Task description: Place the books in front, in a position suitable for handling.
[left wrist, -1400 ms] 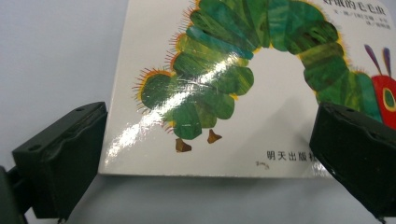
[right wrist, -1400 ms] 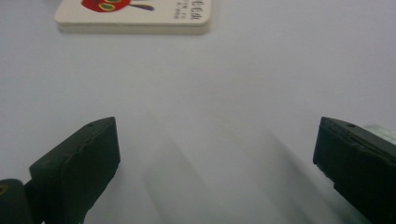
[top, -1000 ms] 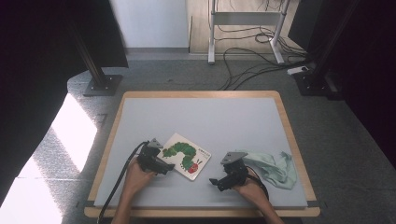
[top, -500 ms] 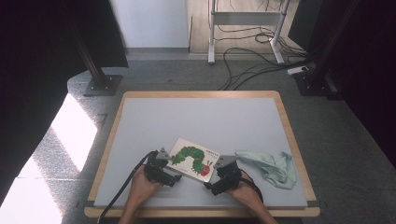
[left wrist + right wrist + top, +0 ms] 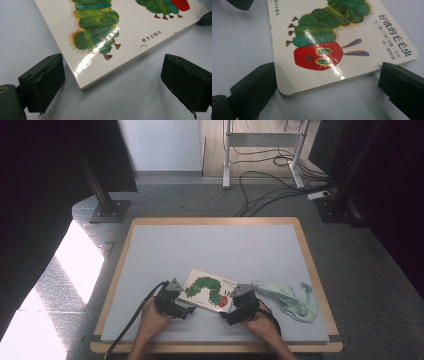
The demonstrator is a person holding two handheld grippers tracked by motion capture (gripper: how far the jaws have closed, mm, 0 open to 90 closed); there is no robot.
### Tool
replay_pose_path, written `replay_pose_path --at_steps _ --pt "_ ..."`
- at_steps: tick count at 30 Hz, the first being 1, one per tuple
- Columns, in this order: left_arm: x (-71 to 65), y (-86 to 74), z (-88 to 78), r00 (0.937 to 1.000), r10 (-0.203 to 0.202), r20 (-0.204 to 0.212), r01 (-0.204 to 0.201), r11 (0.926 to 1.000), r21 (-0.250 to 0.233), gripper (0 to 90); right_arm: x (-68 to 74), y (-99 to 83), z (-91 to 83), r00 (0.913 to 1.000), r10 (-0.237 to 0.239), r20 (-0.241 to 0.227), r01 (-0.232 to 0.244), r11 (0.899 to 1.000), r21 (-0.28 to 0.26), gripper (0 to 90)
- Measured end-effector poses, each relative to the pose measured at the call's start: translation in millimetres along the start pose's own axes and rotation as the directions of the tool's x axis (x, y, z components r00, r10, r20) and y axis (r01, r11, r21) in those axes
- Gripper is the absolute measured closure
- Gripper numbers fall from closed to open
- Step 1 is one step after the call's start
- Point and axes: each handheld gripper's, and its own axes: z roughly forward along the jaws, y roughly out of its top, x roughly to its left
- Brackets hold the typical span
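A grey-topped bench [image 5: 210, 245] with a pale wooden rim stands on a speckled grey floor [image 5: 165, 195], sunlight falling in a bright patch at its left and black cables [image 5: 270, 190] trailing across the floor beyond its far edge. Near the front of the bench lies a picture book [image 5: 209, 290], flat and turned at a slant, its white cover showing a green caterpillar with a red head. Just to the right of the book, apart from it, a pale green cloth [image 5: 292, 297] sits crumpled near the bench's right rim.

A person's two hands reach in from the near edge, one at each near corner of the book. The left claw [image 5: 187, 310], seen from the high view at the book's near left corner, has its jaws spread wide; they have just been closing a little. In the left gripper view the book's corner [image 5: 82, 85] lies between the two black jaws, close beside the left-hand one, with a clear gap to the other, and neither presses on it. The right claw [image 5: 226, 315] sits at the book's near right corner, also spread wide and likewise just closing slightly. In the right gripper view the rounded corner by the caterpillar's red head [image 5: 318, 55] lies between the jaws, the left-hand one right at the book's edge, the other standing off beyond the side with the printed title.
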Motion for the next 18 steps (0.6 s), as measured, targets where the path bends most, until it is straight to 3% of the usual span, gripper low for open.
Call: replay_pose_path --at_steps 2,7,11,15,18 --pt "-1.5 0.4 1.8 0.9998 0.009 -0.015 -0.009 0.9999 -0.006 6.3 -6.0 -0.4 -2.2 1.0000 0.003 0.005 -0.003 1.000 -0.008 9.7" --pt "-0.3 4.2 5.0 0.9998 -0.020 -0.008 0.020 0.9993 -0.032 11.2 -28.1 -3.8 -5.1 0.9988 0.036 0.034 -0.035 0.999 -0.032 14.9" --pt "0.2 8.2 8.3 0.9995 -0.022 -0.023 0.022 0.9993 -0.030 12.1 -35.9 -3.6 -4.8 0.9977 0.049 0.048 -0.047 0.998 -0.034 13.6" --pt "4.9 11.8 12.2 0.9958 -0.033 -0.085 0.028 0.9976 -0.064 24.0 -47.3 -2.4 -3.7 0.9956 0.063 0.070 -0.061 0.997 -0.036 13.6" --pt "7.7 13.5 12.6 0.9952 -0.043 -0.088 0.036 0.9959 -0.083 30.4 -52.5 -1.8 -3.1 0.9951 0.065 0.075 -0.062 0.997 -0.037 14.4"
